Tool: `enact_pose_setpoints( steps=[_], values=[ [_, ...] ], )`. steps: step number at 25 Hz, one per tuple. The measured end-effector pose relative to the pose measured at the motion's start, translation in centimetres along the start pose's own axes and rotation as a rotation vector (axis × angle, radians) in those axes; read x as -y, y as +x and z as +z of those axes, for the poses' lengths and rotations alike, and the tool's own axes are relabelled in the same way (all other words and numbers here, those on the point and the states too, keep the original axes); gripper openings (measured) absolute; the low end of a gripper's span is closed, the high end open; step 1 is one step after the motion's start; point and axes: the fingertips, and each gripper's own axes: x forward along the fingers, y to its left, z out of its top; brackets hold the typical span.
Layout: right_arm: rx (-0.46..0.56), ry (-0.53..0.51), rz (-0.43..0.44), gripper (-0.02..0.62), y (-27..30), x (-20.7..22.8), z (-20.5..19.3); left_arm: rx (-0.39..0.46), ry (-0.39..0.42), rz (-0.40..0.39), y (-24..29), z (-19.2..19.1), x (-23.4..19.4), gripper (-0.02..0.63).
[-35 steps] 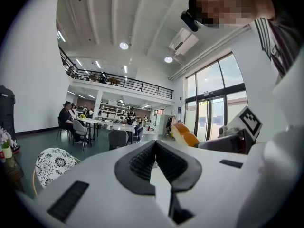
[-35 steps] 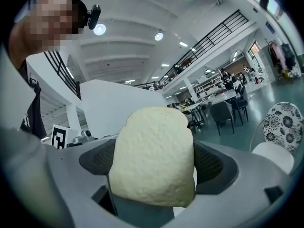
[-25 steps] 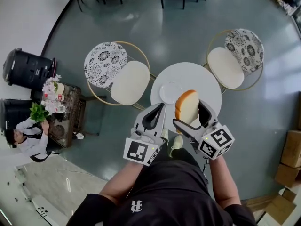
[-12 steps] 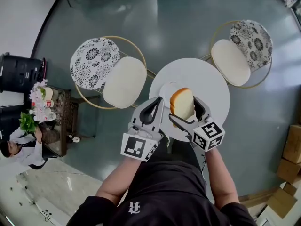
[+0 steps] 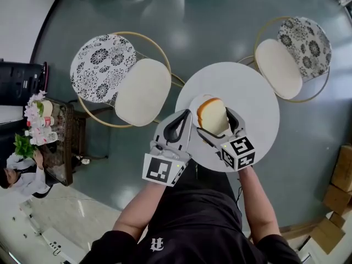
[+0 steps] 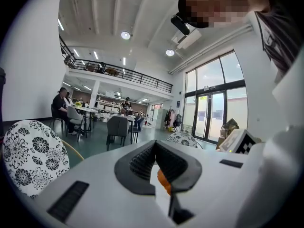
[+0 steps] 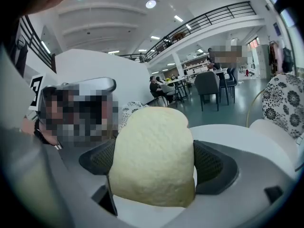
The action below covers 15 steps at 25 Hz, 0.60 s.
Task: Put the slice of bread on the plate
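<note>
My right gripper [image 7: 156, 164] is clamped across the slice of bread [image 7: 153, 146] at its side crusts. I judge it light, soft and crushable, so I advise minimal squeeze. The left gripper [image 6: 155, 148] has its jaws together, empty.

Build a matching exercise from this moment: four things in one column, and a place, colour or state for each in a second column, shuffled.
Things
1. slice of bread
2. left hand-held gripper
3. plate
4. left chair's backrest

Places, colours, states
A. jaws together, holding nothing
B. on the round white table, partly hidden by the bread
C. black floral pattern on white
D. clamped between the jaws of the right hand-held gripper

Pairs: 1-D, 2-A, 3-B, 4-C
</note>
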Motion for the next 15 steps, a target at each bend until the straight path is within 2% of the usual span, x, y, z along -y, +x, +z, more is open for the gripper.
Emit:
enact_pose_setpoints(
  steps=[6, 15],
  values=[
    [-0.104, -0.051, -0.06, 0.511, 3.5, 1.9, -3.1, -0.005, -0.02, 0.003, 0.3, -2.4, -1.3, 0.006],
    [-0.227, -0.122, -0.149, 0.511, 6.2, 3.4, -5.7, -0.023, -0.045, 0.008, 0.8, -4.2, -2.9, 0.006]
  ],
)
